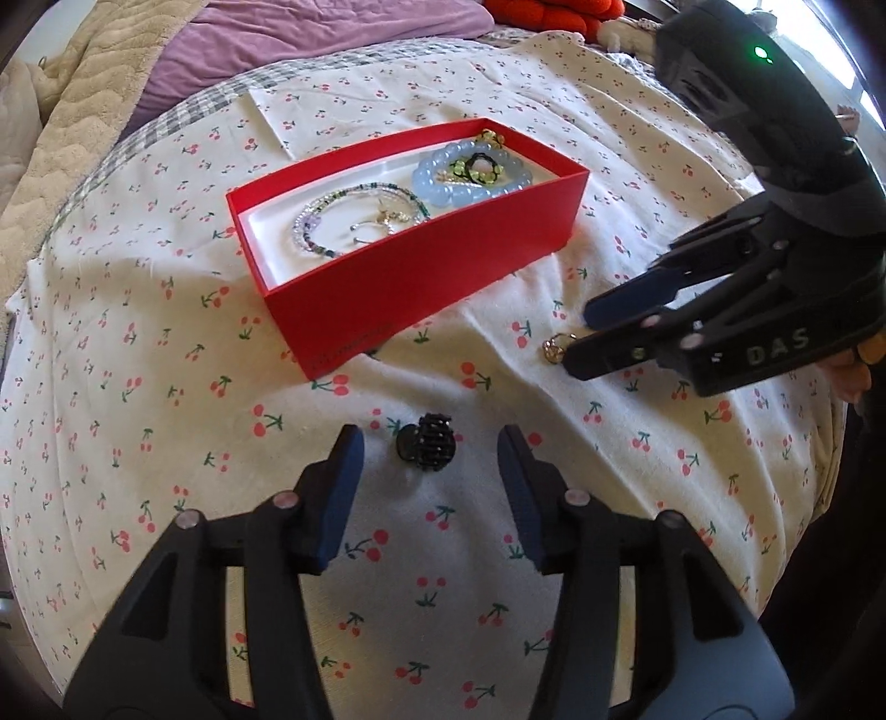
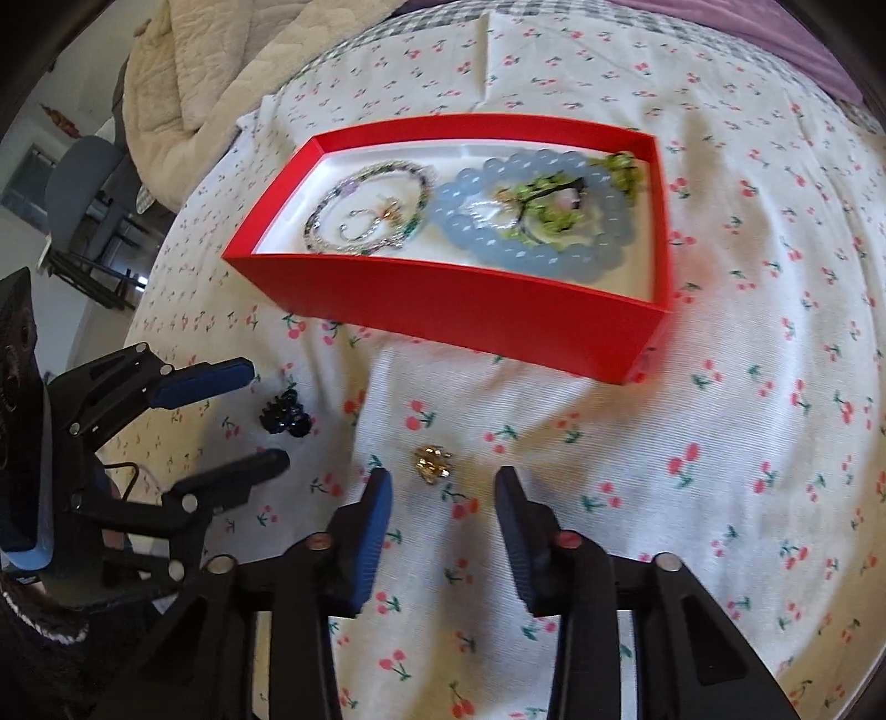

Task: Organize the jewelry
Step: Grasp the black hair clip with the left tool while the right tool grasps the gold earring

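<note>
A red box on the cherry-print cloth holds a blue bead bracelet, a thin beaded bracelet, green beads and small pieces. A black hair claw lies on the cloth between the open fingers of my left gripper. A small gold piece lies just ahead of my right gripper, which is open and empty.
The cloth covers a bed. A beige quilt and purple bedding lie behind the box. Red fabric sits at the back. A chair stands off the bed's left side.
</note>
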Motion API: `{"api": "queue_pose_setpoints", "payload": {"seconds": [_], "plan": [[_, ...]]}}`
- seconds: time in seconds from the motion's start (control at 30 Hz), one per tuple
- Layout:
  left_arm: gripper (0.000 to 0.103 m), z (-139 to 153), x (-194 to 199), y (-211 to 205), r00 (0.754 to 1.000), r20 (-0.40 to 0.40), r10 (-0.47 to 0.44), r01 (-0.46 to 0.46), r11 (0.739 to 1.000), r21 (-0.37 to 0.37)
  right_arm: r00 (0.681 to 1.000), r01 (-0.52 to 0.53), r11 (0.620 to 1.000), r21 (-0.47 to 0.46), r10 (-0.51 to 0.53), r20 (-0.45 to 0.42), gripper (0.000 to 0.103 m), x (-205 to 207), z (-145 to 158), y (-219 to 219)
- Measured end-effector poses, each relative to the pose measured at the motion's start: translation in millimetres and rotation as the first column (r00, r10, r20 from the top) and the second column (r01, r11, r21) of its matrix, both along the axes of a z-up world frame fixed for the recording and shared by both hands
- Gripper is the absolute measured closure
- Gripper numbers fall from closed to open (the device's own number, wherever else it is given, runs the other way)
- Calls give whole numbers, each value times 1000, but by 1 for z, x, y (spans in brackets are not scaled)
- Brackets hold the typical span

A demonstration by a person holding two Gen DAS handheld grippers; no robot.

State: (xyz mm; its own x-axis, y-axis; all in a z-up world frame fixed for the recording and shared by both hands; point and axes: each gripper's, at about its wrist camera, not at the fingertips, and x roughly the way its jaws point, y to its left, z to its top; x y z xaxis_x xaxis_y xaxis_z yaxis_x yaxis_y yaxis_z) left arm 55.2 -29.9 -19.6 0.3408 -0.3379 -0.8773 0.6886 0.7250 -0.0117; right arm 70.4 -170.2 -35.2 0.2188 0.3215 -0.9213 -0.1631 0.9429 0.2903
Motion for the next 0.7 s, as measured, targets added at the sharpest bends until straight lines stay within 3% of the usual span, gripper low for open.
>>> {"api": "queue_pose_setpoints", "payload": {"seconds": [0.23,0.33,0.47,0.7], "plan": [[54,-11,5,-4,998,-61,8,-9,1000,-11,1000,6,1000,-9,-6,-9,83,5,-10,8],[76,-14,6,-6,997,-73,17,-18,1000,-6,1000,7,1000,-8,-7,-4,89,6,-11,10],[87,-15,9,-6,996,-75,39,-39,999,4,1000,4,1000,-4,-4,-3,90,7,-11,10],[89,-4,15,2,993,-72,89,-92,995,-46,999,-3,1000,-3,3,38,91,3,3,6]]}}
